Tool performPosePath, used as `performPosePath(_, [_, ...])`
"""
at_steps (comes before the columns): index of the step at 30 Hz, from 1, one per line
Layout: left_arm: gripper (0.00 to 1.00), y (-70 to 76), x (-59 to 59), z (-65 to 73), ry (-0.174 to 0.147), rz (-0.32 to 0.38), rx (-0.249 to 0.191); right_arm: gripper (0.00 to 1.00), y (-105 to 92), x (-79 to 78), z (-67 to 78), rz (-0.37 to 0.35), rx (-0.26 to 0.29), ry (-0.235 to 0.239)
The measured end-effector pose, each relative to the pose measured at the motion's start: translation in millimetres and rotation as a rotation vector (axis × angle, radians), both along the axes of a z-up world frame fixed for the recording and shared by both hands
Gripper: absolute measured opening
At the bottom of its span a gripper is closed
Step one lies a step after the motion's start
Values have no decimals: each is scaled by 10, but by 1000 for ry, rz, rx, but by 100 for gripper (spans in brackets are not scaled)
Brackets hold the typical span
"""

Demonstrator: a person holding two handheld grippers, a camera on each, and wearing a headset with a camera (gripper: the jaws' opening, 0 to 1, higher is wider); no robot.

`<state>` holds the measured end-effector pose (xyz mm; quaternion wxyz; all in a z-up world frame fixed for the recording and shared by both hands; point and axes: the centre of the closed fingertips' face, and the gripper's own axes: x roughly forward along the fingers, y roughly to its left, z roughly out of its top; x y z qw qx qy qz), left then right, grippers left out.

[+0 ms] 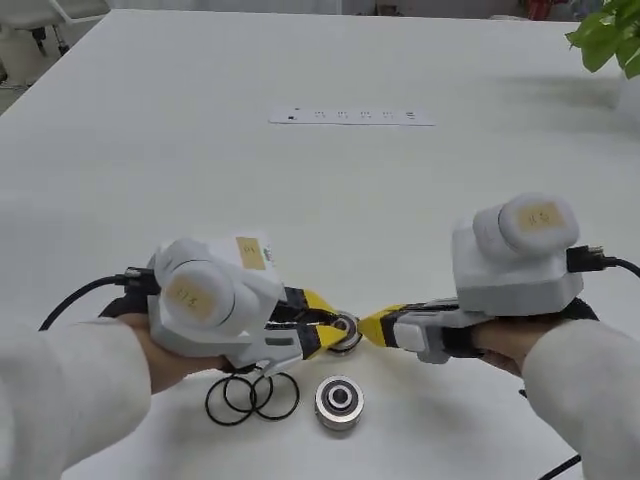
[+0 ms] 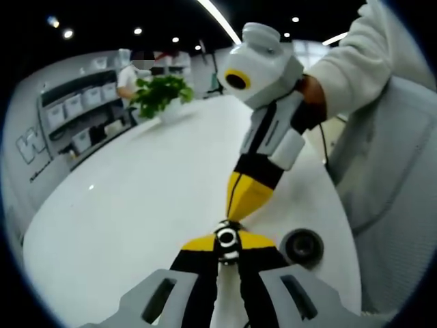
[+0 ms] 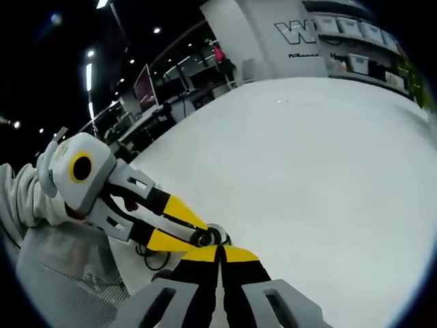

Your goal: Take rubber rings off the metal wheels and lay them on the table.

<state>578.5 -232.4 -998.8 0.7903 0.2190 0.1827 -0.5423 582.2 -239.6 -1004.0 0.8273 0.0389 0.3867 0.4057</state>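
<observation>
My left gripper (image 1: 333, 336) (image 2: 226, 243) is shut on a small metal wheel (image 1: 347, 333) (image 2: 227, 239), held just above the table. My right gripper (image 1: 369, 328) (image 3: 220, 250) comes in from the right with its jaws shut, and its yellow tips meet the wheel's (image 3: 209, 235) rim. I cannot tell whether a rubber ring is pinched between them. A second metal wheel (image 1: 339, 402) (image 2: 302, 246) lies flat on the table below the grippers. Three black rubber rings (image 1: 251, 396) lie overlapping to its left.
The white table (image 1: 330, 190) runs far ahead, with a flush strip of sockets (image 1: 351, 116) in its middle. A green plant (image 1: 610, 40) stands at the far right corner. Black cables trail from both grippers near the table's front edge.
</observation>
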Motion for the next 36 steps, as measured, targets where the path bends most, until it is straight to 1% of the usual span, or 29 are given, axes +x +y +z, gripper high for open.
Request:
performPosePath(2, [11,2,0,0,2,0,-1,0,13,-9,21,-5,7,6])
performPosePath(3, [11,3,3,-1,-5,-5,2,0,28,-14,36,-4,8,4])
performPosePath(7, [11,3,6,-1,-6,-6,1,0,87,-31,56,20,-8,-20])
performPosePath(9, [11,3,5,0,-6,-7,1,0,94,-22,65,28,1,-21])
performPosePath(11, [11,4,6,0,-6,-7,0,0,141,-33,109,34,28,-22])
performPosePath(12, [11,0,9,0,-7,-6,-1,0,257,-43,227,63,102,-44])
performPosePath(13, [11,-1,9,-1,-7,-7,-2,0,287,-22,302,43,133,-54])
performPosePath(14, [11,-4,11,0,-8,-6,-6,0,272,-23,287,47,83,-59])
performPosePath(15, [11,-4,12,0,-6,-2,-13,0,227,0,230,52,26,-78])
performPosePath(16, [11,0,13,0,-1,3,-28,0,244,-6,201,51,25,-79])
performPosePath(17, [11,2,14,0,9,9,-37,0,235,-17,180,53,30,-68])
performPosePath(18, [11,1,15,1,13,13,-41,0,202,-20,140,50,23,-55])
performPosePath(20, [11,-1,14,3,1,5,-34,0,153,-1,122,39,10,-57])
performPosePath(21, [11,-3,14,0,-1,4,-31,0,123,16,118,28,8,-53])
performPosePath(22, [11,-3,16,1,2,4,-30,0,108,27,115,19,10,-48])
performPosePath(24, [12,1,11,7,23,4,-23,0,88,37,107,10,6,-45])
performPosePath(25, [13,4,-10,23,30,-15,-15,0,77,41,102,5,3,-45])
performPosePath(26, [14,2,-9,45,22,-20,-21,0,78,40,100,3,0,-45])
performPosePath(27, [15,28,-51,57,29,-40,-12,0,74,39,100,1,0,-43])
performPosePath(28, [16,44,-52,80,33,-37,-16,0,80,34,104,2,1,-43])
performPosePath(30, [18,83,-44,174,38,-35,-30,0,86,29,120,7,-3,-52])
performPosePath(32, [21,117,-37,329,34,-39,-60,0,98,28,142,10,5,-55])
performPosePath(33, [22,135,-23,429,36,-36,-83,0,107,26,155,9,13,-54])
performPosePath(34, [23,150,-18,479,47,-29,-94,0,112,27,161,11,15,-54])
performPosePath(35, [25,173,-11,534,49,-21,-100,0,117,26,176,12,18,-58])
performPosePath(36, [27,203,-3,624,32,-16,-110,0,124,32,201,13,24,-63])
